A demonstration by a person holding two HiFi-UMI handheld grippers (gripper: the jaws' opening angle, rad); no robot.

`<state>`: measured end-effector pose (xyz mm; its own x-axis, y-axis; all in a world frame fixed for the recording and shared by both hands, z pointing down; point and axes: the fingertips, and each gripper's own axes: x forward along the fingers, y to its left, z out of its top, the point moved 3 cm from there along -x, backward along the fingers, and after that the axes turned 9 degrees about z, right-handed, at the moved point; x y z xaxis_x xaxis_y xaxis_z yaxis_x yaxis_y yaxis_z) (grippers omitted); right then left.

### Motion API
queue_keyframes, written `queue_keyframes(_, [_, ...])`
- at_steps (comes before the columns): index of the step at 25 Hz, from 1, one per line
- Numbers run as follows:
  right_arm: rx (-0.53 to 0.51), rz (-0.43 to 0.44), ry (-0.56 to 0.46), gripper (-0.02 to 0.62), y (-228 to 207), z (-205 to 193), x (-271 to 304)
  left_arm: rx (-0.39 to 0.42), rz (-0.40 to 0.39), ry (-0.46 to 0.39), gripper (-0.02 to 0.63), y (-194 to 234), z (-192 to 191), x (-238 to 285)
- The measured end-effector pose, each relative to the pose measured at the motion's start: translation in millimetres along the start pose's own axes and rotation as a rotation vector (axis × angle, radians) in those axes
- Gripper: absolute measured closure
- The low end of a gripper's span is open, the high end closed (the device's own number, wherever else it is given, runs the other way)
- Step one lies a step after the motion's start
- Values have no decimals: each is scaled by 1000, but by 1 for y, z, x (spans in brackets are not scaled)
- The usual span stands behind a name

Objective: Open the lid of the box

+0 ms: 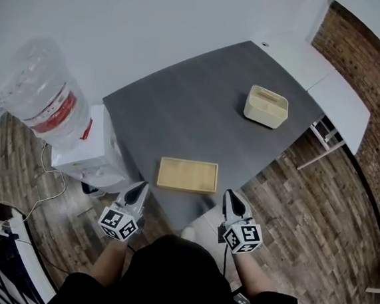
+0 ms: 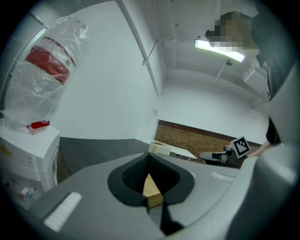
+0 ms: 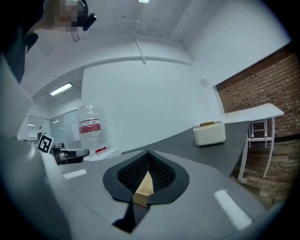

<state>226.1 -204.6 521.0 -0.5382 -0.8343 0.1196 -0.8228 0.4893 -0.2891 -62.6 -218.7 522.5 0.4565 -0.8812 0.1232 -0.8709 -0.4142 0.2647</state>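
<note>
Overhead, a cream box (image 1: 266, 106) sits at the upper right of a dark grey table (image 1: 187, 114), well apart from both grippers. A flat wooden tray (image 1: 188, 175) lies at the table's near edge, lower centre. Below it, the left gripper (image 1: 137, 188) and right gripper (image 1: 231, 195) point up the frame on either side, each with jaws pressed together and holding nothing. A water dispenser (image 1: 87, 148) stands at the left.
</note>
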Motion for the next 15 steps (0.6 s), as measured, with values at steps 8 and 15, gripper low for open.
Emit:
queue_keyframes(8, [28, 13, 69, 592, -22, -12, 23, 9, 117, 121, 606, 12, -22, 36])
queue_keyframes(15, [36, -55, 148, 592, -34, -28, 44, -31, 122, 215, 575, 30, -40, 59])
